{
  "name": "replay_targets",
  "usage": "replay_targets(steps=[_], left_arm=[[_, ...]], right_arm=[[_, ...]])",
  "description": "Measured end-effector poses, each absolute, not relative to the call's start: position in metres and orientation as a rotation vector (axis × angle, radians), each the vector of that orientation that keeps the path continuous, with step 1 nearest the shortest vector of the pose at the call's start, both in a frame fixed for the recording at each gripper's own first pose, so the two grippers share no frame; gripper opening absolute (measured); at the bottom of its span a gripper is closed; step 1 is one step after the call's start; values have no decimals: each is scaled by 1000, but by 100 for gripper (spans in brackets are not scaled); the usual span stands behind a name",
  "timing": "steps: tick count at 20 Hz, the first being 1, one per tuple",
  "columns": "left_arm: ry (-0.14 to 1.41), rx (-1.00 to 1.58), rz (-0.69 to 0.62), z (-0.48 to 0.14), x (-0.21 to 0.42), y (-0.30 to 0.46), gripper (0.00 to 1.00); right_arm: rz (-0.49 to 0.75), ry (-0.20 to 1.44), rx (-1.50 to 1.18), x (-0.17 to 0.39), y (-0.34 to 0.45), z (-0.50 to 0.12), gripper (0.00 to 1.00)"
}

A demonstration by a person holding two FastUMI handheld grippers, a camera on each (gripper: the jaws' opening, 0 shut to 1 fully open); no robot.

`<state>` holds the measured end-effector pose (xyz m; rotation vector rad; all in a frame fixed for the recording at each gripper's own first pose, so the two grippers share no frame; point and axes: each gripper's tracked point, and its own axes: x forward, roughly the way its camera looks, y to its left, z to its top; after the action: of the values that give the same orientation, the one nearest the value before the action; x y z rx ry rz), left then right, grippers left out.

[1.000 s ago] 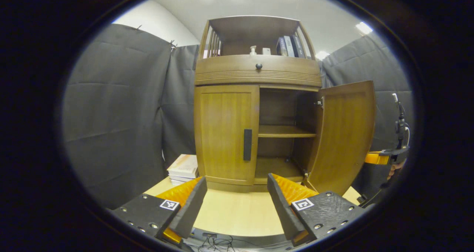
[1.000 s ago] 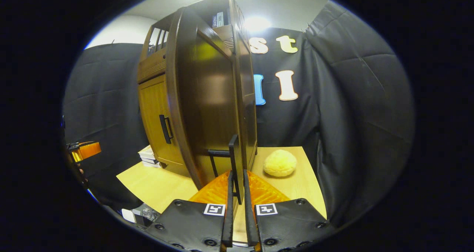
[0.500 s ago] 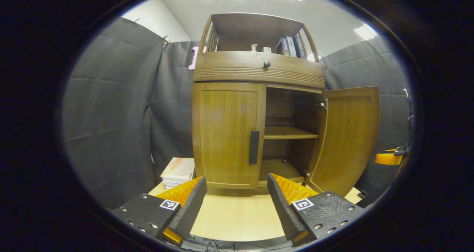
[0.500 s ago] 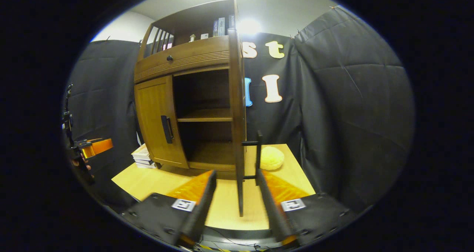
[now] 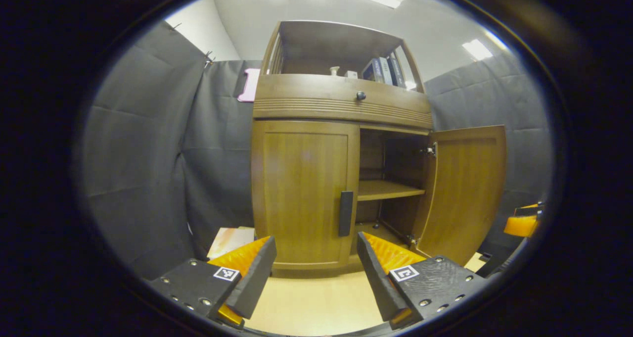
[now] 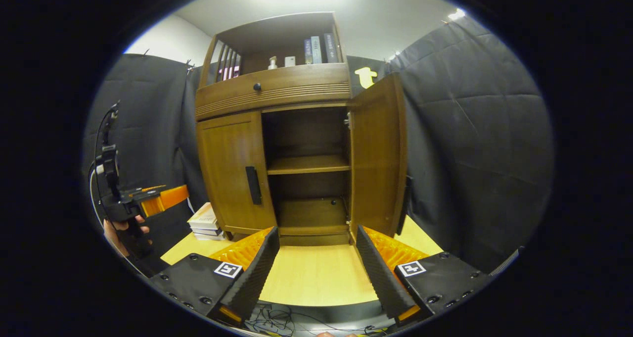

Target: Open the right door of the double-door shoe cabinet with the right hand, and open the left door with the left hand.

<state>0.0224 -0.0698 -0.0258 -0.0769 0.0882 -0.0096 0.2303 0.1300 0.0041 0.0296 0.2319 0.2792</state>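
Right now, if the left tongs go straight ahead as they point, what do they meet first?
Most likely the closed left door, low on its panel near the black handle. The left tongs are open, short of it; depth is hard to judge.

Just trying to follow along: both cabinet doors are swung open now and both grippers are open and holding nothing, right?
Not quite. Only the right door is swung open; the left door is shut, as the left gripper view shows. The left gripper and right gripper are indeed open and holding nothing.

Stacked books (image 6: 205, 221) on table (image 6: 316, 277) beside cabinet.
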Motion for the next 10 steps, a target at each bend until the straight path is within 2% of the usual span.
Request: replay_targets(steps=[2,3,6,7,8,10], left_arm=[[82,-83,-29,-25,26,-72,92],[81,-97,-36,-24,28,-74,92],[100,-129,-51,-24,31,-83,92],[101,-129,-50,-23,33,-83,92],[108,-127,-51,-25,36,-83,92],[128,-135,-53,-28,37,-85,93]], right_arm=[[289,213,23,232,132,6,98],[292,198,29,236,137,7,94],[294,173,43,245,143,11,93],[292,165,42,249,144,11,98],[290,153,39,254,143,13,93],[288,130,27,261,143,14,93]])
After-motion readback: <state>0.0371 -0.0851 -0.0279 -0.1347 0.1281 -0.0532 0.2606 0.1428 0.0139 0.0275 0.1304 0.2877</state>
